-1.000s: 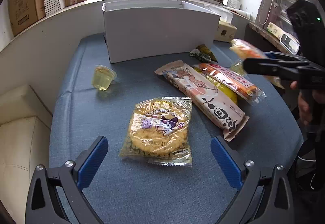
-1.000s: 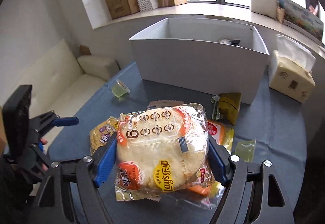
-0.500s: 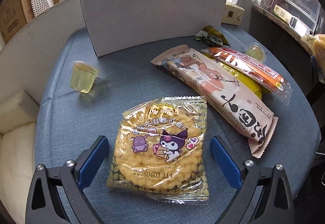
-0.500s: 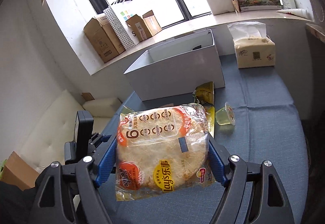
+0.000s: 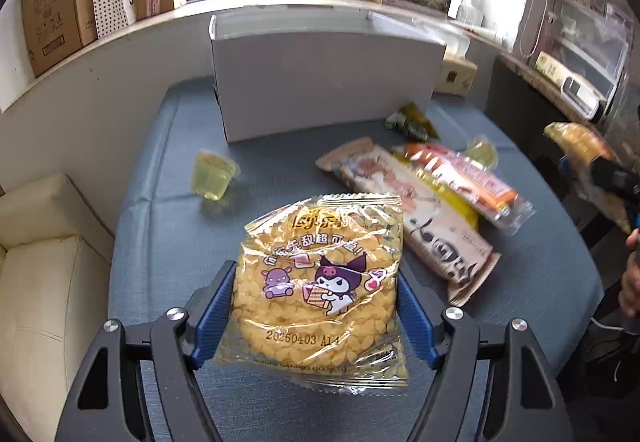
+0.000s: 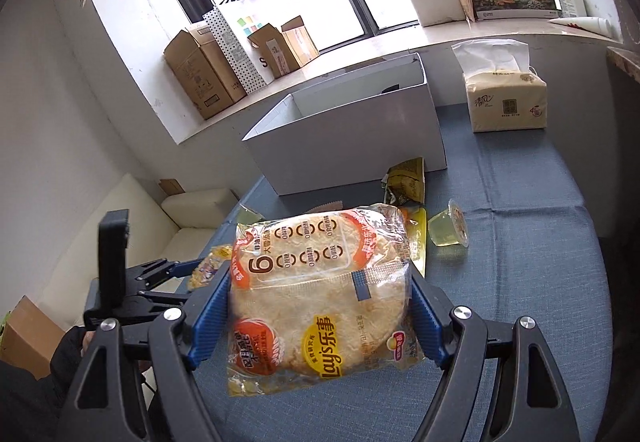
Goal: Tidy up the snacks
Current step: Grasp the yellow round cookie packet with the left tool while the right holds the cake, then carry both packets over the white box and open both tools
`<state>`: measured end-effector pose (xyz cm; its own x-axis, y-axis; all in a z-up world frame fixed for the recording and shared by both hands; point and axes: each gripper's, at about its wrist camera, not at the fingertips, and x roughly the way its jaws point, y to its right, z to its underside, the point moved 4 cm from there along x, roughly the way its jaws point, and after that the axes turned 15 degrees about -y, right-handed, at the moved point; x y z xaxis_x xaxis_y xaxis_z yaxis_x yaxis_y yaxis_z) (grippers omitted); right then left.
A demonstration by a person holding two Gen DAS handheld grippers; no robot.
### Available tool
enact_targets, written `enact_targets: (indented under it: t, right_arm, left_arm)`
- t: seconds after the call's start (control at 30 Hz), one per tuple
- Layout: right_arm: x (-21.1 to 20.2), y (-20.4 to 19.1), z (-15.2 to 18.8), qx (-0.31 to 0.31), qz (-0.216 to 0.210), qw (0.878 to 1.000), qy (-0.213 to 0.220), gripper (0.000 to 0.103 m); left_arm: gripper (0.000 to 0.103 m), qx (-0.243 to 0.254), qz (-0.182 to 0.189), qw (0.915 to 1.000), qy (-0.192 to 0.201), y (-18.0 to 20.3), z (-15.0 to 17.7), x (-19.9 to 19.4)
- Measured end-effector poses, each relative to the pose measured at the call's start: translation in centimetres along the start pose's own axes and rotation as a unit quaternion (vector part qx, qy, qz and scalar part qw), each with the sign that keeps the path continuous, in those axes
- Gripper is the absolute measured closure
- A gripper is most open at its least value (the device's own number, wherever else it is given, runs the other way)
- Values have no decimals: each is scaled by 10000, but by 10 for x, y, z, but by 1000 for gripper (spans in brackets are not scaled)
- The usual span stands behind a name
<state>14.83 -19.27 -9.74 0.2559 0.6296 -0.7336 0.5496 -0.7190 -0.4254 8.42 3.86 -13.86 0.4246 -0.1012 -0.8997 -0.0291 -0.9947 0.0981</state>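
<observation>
Currently, all positions are given relative to the white box (image 5: pixel 326 81).

- Left gripper (image 5: pixel 314 316): jaws closing on the yellow cartoon snack bag (image 5: pixel 320 294); both blue pads lie against the bag's sides. Bag position: nearest the camera, well in front of the white box, over the table (image 5: pixel 168 242).
- Right gripper (image 6: pixel 320 314): clamped on the Lay's snack bag (image 6: pixel 320 298); bag held clear of the table, in front of the white box.
- White box: open-topped, standing at the far end of the table, below the window ledge (image 6: pixel 360 57).
- Long beige snack pack (image 5: pixel 412 213): flat on the table, in front of the white box, toward its right end in the left wrist view.
- Orange snack pack (image 5: pixel 468 177): lying partly on a yellow pack, beside the beige one.
- Dark green packet (image 5: pixel 410 119): just in front of the box's right corner.
- Jelly cup, left (image 5: pixel 212 177): on the table, in front of the box's left corner.
- Jelly cup, right (image 6: pixel 450 230): on its side, in front of the box, near the green packet.
- Tissue pack (image 6: pixel 504 101): right of the white box.
</observation>
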Motion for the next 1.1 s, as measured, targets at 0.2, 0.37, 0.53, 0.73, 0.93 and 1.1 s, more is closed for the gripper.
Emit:
enact_targets:
  t: [0.2, 0.37, 0.53, 0.73, 0.93, 1.1]
  right_arm:
    - [-4, -15, -51, -474, 265, 9983, 186, 20]
    - [2, -8, -125, -292, 110, 9992, 238, 20]
    - [23, 10, -204, 95, 236, 9992, 313, 20]
    - [61, 31, -267, 611, -62, 9978, 238, 18]
    - [82, 49, -283, 1264, -311, 9913, 214, 0]
    - [87, 45, -277, 932, 59, 9955, 159, 0]
  left_arm:
    - [24, -136, 130, 9979, 613, -11, -55, -55]
    - [24, -393, 288, 9938, 1000, -24, -131, -74]
    - [24, -540, 359, 9907, 1194, -38, -217, -64]
    - [23, -561, 167, 9953, 766, -49, -286, -10]
    - [0, -769, -34, 9962, 404, -63, -283, 27]
    - [0, -796, 22, 9960, 394, -69, -268, 31]
